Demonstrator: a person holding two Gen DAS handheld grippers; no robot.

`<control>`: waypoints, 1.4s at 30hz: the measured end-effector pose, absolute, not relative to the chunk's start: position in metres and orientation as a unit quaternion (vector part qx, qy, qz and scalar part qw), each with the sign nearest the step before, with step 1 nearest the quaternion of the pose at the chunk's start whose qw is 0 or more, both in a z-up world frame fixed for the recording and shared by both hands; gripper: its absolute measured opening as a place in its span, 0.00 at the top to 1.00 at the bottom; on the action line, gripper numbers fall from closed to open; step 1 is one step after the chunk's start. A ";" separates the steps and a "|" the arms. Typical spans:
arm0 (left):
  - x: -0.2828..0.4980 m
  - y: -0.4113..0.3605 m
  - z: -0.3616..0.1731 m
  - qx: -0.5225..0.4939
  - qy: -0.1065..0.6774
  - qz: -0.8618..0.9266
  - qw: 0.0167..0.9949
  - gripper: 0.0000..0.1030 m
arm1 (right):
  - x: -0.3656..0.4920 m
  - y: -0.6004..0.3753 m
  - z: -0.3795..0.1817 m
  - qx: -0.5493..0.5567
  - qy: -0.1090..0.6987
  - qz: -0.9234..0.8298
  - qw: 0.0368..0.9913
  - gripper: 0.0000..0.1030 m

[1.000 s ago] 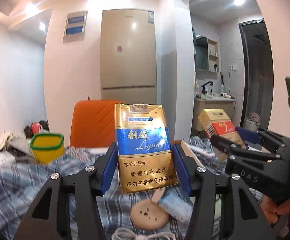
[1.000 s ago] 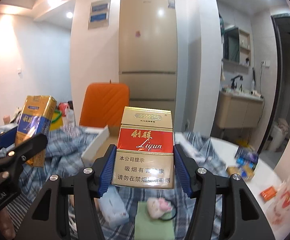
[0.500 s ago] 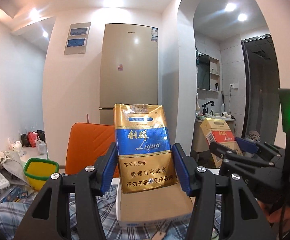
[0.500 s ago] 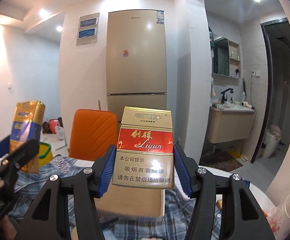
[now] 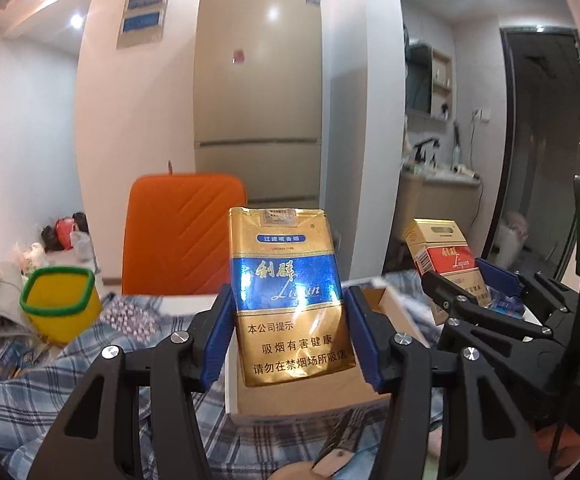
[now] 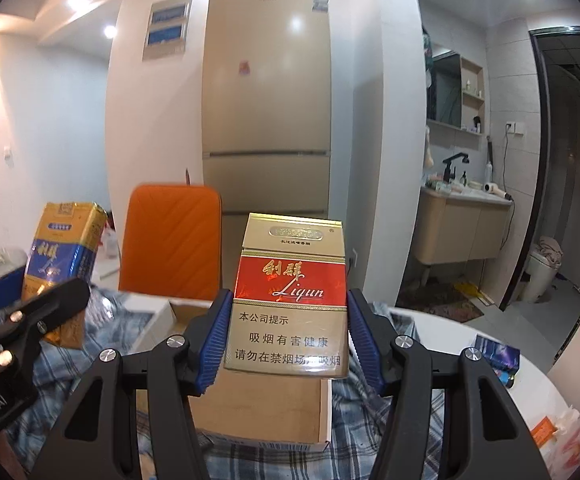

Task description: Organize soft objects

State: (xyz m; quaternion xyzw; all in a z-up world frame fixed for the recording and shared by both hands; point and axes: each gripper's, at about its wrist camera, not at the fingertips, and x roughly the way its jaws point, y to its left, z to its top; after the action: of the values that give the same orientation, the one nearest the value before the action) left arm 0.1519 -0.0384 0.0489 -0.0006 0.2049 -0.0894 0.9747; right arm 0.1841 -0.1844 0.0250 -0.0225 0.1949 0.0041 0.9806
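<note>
1. My left hand-held gripper [image 5: 290,336] grips the blue pack [image 5: 288,296] upright.
2. My right hand-held gripper [image 6: 286,344] grips the red pack [image 6: 290,296] upright.
3. Carrying step: the box [image 6: 266,412] sits just below and ahead.
4. Next, lower both packs into it, then release.

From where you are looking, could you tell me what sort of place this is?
Most likely a small home or flat: a tall fridge, a bathroom washbasin cabinet and an orange chair.
</note>
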 end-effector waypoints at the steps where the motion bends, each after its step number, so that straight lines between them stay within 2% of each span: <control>1: 0.157 -0.038 0.044 -0.002 0.219 -0.092 0.972 0.48 | 0.191 -0.185 0.017 -0.020 0.210 0.008 0.978 0.43; 15: 0.198 -0.032 -0.019 -0.010 0.331 -0.076 0.941 0.48 | 0.223 -0.178 -0.035 -0.016 0.294 0.037 0.955 0.43; 29: 0.215 -0.041 -0.028 -0.005 0.351 -0.097 0.931 0.47 | 0.240 -0.177 -0.062 -0.021 0.334 0.026 0.942 0.43; 31: 0.214 -0.042 -0.029 0.002 0.346 -0.101 0.933 0.45 | 0.245 -0.179 -0.066 -0.018 0.343 0.029 0.939 0.43; 32: 0.213 -0.043 -0.030 0.005 0.341 -0.102 0.934 0.41 | 0.246 -0.179 -0.069 -0.018 0.348 0.032 0.937 0.42; 36: 0.209 -0.043 -0.026 0.013 0.326 -0.100 0.940 0.12 | 0.249 -0.184 -0.074 -0.001 0.351 0.031 0.936 0.30; 42: 0.203 -0.039 -0.017 0.006 0.310 -0.097 0.946 0.11 | 0.243 -0.187 -0.066 -0.005 0.338 0.023 0.941 0.29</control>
State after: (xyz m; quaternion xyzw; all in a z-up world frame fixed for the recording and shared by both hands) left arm 0.2030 -0.0388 -0.0168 0.0056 0.3102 -0.0970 0.9457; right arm 0.2431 -0.1869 -0.0658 -0.0047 0.3380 0.0226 0.9409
